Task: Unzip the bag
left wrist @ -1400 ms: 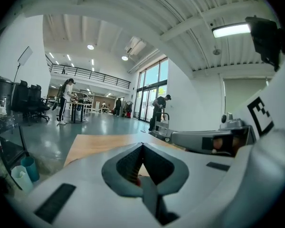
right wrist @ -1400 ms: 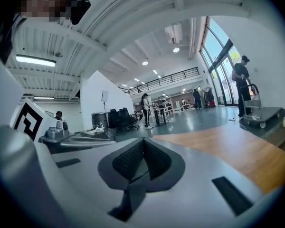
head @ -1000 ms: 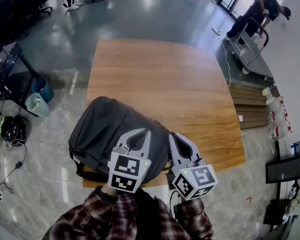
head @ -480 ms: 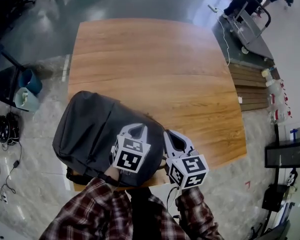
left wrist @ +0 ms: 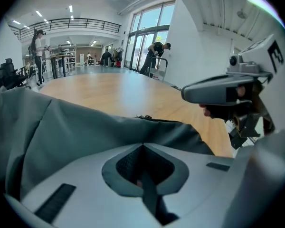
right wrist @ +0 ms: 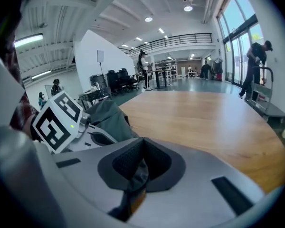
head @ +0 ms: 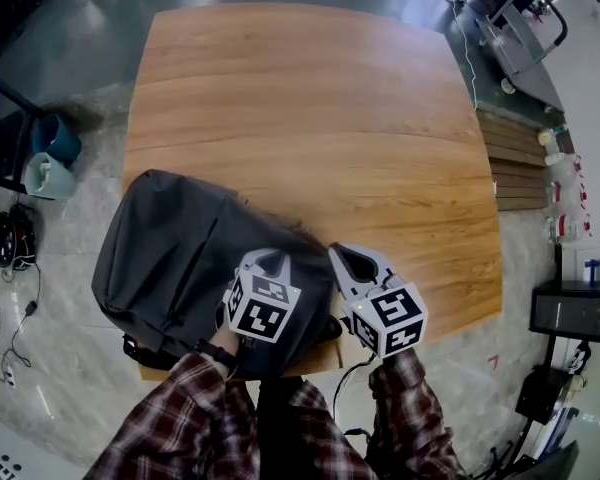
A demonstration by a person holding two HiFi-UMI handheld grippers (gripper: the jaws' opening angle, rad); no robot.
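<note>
Head view: bag [head: 175, 268] near edge hidden under left gripper [head: 271, 255] and plaid sleeve [head: 195, 423]; zip too small to trace. Left gripper view: bag cut off at left edge. Right gripper [head: 336, 253]: dark scrap behind closed jaws unidentifiable.

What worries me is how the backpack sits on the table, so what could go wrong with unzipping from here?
The grey backpack hangs over the near left edge of the wooden table; a zipper tug that way may drag it off. Both the left hand-held gripper and right hand-held gripper have jaws together with nothing clearly clamped, so the backpack is unbraced and its fabric may bunch.
</note>
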